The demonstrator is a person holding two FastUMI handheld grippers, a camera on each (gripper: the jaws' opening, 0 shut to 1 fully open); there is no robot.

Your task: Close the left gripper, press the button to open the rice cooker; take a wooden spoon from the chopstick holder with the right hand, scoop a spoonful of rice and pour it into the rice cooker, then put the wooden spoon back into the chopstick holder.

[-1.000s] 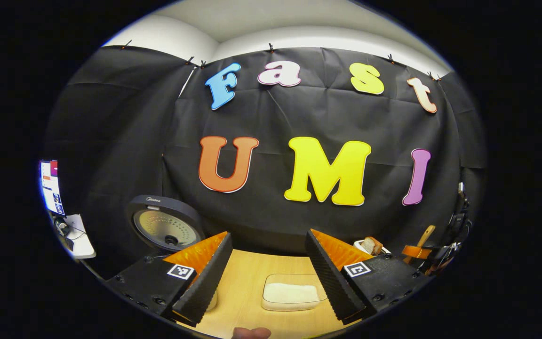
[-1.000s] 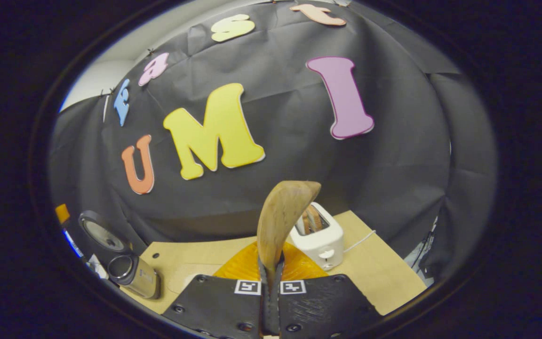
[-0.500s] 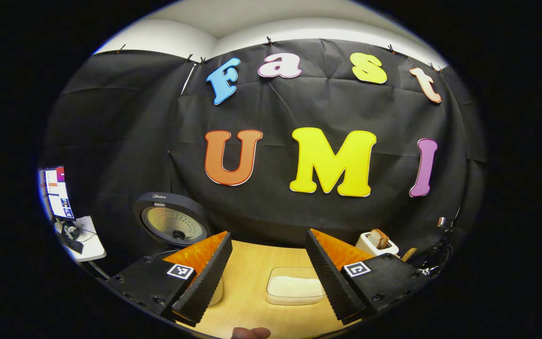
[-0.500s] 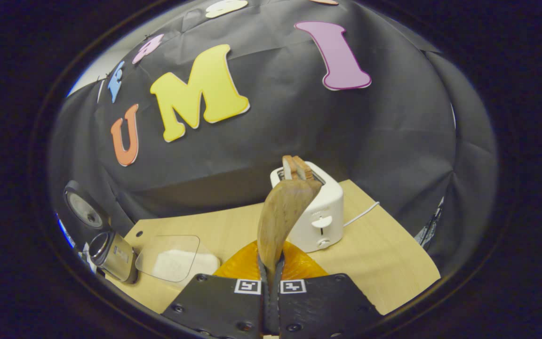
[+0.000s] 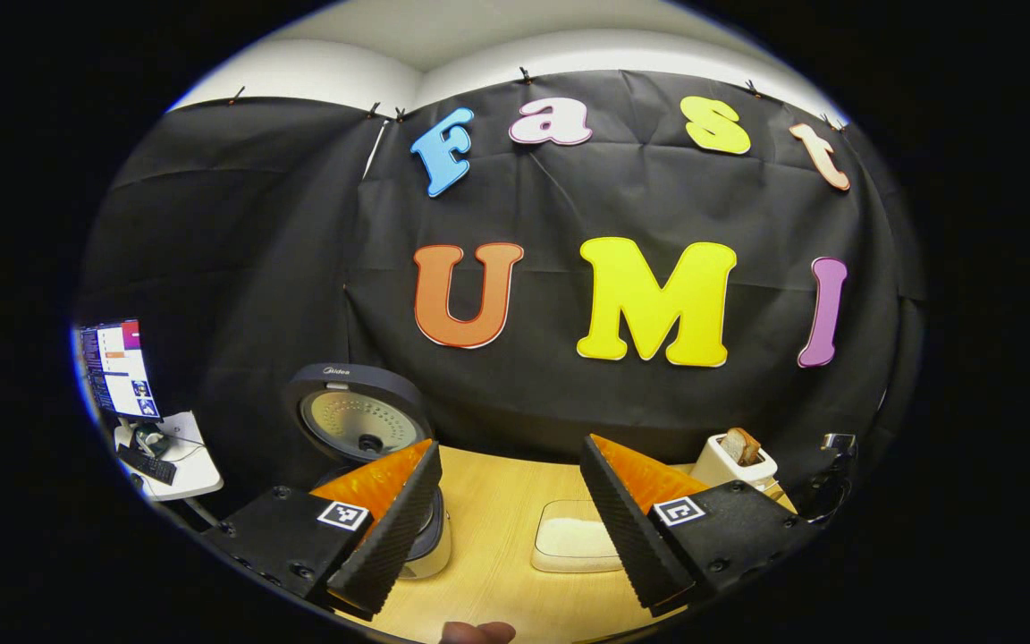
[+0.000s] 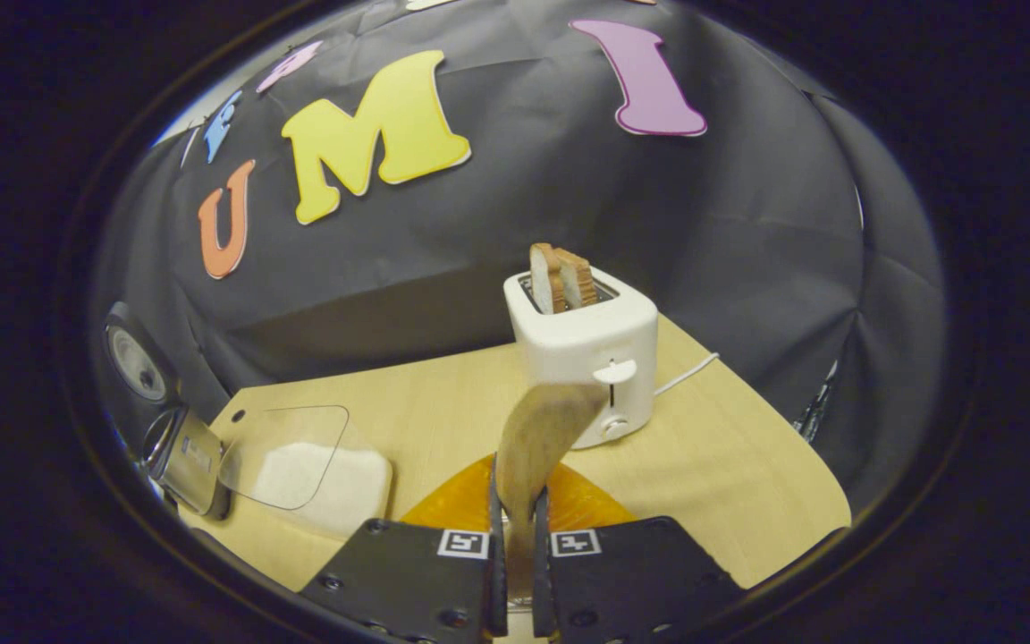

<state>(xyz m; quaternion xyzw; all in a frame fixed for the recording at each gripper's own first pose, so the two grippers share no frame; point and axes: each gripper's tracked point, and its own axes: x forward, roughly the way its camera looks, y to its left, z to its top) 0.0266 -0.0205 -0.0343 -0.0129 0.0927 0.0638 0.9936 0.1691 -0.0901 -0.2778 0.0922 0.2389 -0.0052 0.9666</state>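
In the right gripper view my right gripper [image 6: 515, 510] is shut on the wooden spoon [image 6: 544, 434], whose bowl stands up in front of the toaster. A clear box of white rice [image 6: 323, 478] lies on the table to its left. The rice cooker [image 6: 182, 458] stands at the far left with its lid [image 6: 133, 362] raised. In the left gripper view my left gripper [image 5: 510, 465] is open with nothing between its fingers, above the table. The rice cooker's open lid [image 5: 358, 420] rises behind its left finger, and the rice box [image 5: 569, 541] lies by its right finger.
A white toaster [image 6: 586, 353] with two bread slices stands at the back of the wooden table [image 6: 730, 483]; it is also in the left gripper view as the toaster [image 5: 734, 458] at far right. A monitor on a small stand [image 5: 120, 367] sits off the table's left.
The right gripper has tipped down toward the table, so the toaster and rice box sit higher and larger in its view. The left gripper has swung leftward; the cooker has drifted right and closer.
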